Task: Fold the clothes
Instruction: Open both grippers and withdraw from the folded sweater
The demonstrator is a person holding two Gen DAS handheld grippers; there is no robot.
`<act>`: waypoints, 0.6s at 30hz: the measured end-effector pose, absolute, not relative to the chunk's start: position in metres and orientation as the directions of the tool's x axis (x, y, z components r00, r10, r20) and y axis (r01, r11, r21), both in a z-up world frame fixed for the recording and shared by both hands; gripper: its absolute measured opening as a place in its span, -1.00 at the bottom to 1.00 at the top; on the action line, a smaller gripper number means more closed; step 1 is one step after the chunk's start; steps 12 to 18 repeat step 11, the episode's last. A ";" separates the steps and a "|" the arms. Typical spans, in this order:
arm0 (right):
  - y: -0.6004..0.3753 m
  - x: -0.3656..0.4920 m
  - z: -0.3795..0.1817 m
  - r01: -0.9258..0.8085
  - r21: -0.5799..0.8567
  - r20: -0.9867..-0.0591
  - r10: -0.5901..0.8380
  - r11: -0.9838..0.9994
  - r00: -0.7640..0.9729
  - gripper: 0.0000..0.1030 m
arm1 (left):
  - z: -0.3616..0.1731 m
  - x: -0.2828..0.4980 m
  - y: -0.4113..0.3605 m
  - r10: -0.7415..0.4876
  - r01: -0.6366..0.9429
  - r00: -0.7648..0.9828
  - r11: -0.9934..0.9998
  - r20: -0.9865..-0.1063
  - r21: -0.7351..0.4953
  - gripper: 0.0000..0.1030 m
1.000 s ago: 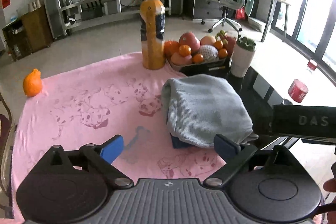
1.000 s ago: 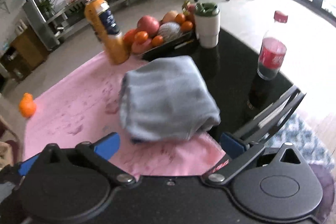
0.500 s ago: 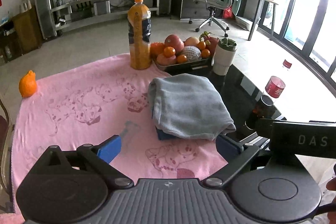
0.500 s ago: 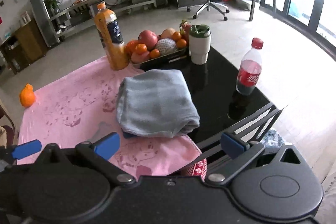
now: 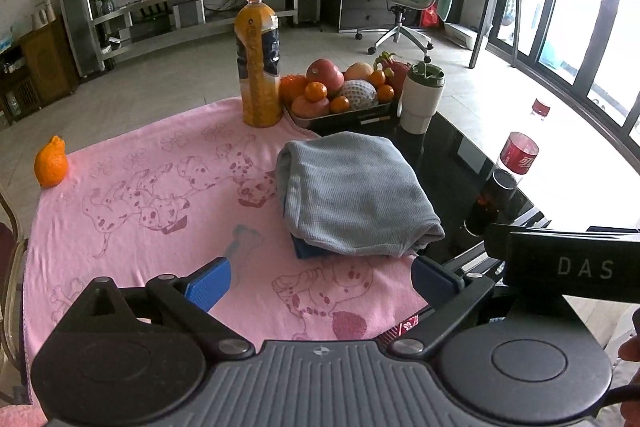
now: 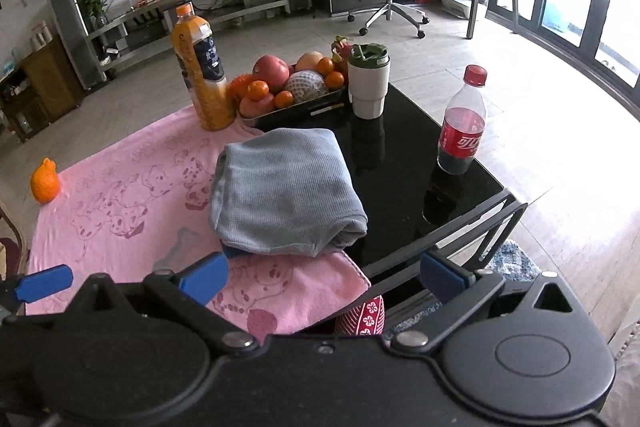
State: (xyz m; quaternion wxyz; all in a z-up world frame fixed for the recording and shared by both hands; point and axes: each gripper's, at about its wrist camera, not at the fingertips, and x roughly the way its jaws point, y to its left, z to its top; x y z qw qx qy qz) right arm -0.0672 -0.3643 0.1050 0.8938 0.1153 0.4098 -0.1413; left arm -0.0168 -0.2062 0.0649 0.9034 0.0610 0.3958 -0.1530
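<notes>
A folded grey-blue garment (image 5: 352, 195) (image 6: 284, 191) lies on a pink dog-print cloth (image 5: 152, 203) (image 6: 120, 211), on top of a darker blue piece that peeks out at its near edge. My left gripper (image 5: 320, 281) hangs open above the near edge of the cloth, short of the garment, with nothing between its blue pads. My right gripper (image 6: 324, 273) is open too, held back from the garment over the cloth's near right corner. A blue pad of the left gripper (image 6: 44, 283) shows at the left of the right wrist view.
Behind the garment stand an orange juice bottle (image 5: 258, 67), a fruit tray (image 5: 340, 95) and a white tumbler (image 5: 422, 95). A cola bottle (image 6: 462, 123) stands on the black glass table (image 6: 400, 163) to the right. An orange fruit (image 5: 50, 163) sits at the cloth's far left corner.
Both grippers have pulled back and risen from the folded garment, which stays put. More of the table and room shows now.
</notes>
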 end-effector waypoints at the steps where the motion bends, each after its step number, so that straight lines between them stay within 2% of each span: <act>1: -0.363 -0.068 0.105 0.347 0.087 -0.764 -0.160 0.934 0.624 1.00 | 0.064 -0.016 -0.206 -0.227 0.324 0.640 0.946 -0.734 -0.010 0.92; 18: -0.362 -0.066 0.100 0.355 0.092 -0.768 -0.161 0.930 0.620 1.00 | 0.059 -0.012 -0.202 -0.231 0.318 0.636 0.948 -0.736 -0.023 0.96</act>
